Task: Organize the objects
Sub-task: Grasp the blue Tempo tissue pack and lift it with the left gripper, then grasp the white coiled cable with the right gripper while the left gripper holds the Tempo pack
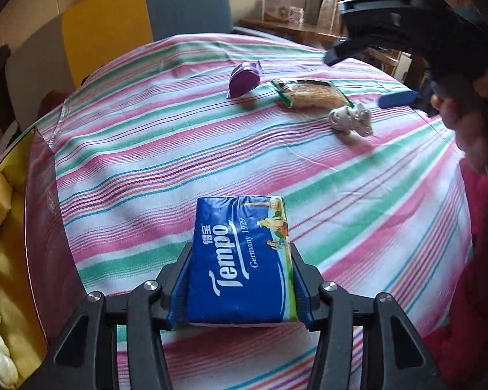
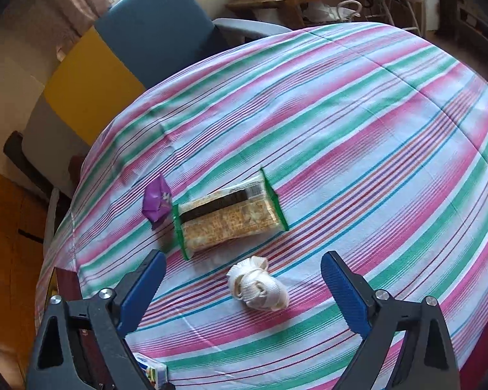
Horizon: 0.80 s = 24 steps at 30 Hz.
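My left gripper (image 1: 240, 250) is shut on a blue Tempo tissue pack (image 1: 237, 273), held just above the striped tablecloth (image 1: 179, 149); a corner of the pack (image 2: 153, 369) shows at the bottom of the right wrist view. My right gripper (image 2: 244, 256) stands open over the cloth with nothing between its fingers. A white knotted bundle (image 2: 258, 287) lies just below and between its blue pads, untouched. Beyond it lie a green-edged cracker packet (image 2: 227, 214) and a purple wrapper (image 2: 157, 203). The left wrist view shows the same bundle (image 1: 351, 120), packet (image 1: 312, 96), wrapper (image 1: 244, 79) and right gripper (image 1: 367, 78).
A dark red box (image 1: 42, 201) with a yellow lining stands at the table's left edge and holds white and pale items. A blue chair (image 2: 159, 29) and a yellow one (image 2: 91, 84) stand behind the round table. A person's hand and red sleeve (image 1: 471, 260) fill the right side.
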Tool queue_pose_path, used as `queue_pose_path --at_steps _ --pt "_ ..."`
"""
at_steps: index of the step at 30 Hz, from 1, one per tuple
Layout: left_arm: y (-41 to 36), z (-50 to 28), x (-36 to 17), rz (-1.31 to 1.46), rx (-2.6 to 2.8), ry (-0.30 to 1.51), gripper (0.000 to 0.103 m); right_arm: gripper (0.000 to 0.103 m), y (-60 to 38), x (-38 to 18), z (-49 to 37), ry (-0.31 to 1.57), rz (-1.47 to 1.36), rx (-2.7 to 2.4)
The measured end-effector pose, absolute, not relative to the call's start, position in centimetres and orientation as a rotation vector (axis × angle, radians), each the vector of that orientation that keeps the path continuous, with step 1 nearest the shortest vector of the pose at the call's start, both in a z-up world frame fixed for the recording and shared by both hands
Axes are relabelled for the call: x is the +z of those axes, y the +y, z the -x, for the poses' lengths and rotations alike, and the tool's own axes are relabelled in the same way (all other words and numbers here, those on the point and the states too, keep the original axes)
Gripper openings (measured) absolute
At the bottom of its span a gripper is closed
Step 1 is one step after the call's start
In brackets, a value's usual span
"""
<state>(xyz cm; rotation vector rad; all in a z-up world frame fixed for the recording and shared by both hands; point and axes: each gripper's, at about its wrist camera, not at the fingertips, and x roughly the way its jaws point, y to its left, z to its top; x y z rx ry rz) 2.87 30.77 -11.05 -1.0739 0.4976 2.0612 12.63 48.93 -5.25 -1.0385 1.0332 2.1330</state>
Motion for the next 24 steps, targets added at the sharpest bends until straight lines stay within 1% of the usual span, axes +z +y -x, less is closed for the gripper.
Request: queue_pose_path --at_steps 2,8,12,16,17,21,22,23,24 --pt "30.4 -2.9 -11.1 1.039 2.053 0.492 0.053 0.088 47.8 -5.1 -11.5 0.981 1.089 2.183" --pt "29.6 -3.2 -11.0 0.990 2.051 0.477 0.053 0.085 44.4 -4.8 -8.0 0.734 1.236 2.293" --pt "29.4 -2.7 -11.1 0.988 2.038 0.454 0.053 0.084 46.1 -5.2 -9.2 0.707 1.189 2.199" --pt "29.3 -2.7 -11.3 0.979 2.037 0.449 0.053 0.084 49.1 -5.9 -11.2 0.813 1.144 2.081" --pt "29.3 -2.7 -11.3 0.979 2.036 0.447 0.053 0.084 49.3 -6.0 -11.2 0.813 1.146 2.070" --pt "29.4 -2.7 -11.3 0.971 2.037 0.448 0.053 0.084 49.2 -7.6 -10.0 0.764 1.276 2.040" --pt "29.4 -2.7 -11.3 0.970 2.036 0.450 0.053 0.068 48.9 -8.2 -9.6 0.729 1.326 2.034" --pt "29.4 -2.7 -11.3 0.969 2.037 0.450 0.053 0.032 48.7 -8.8 -9.1 0.684 1.380 2.021" --pt "29.4 -2.7 -11.3 0.968 2.035 0.450 0.053 0.034 48.4 -9.1 -8.8 0.641 1.407 2.021"
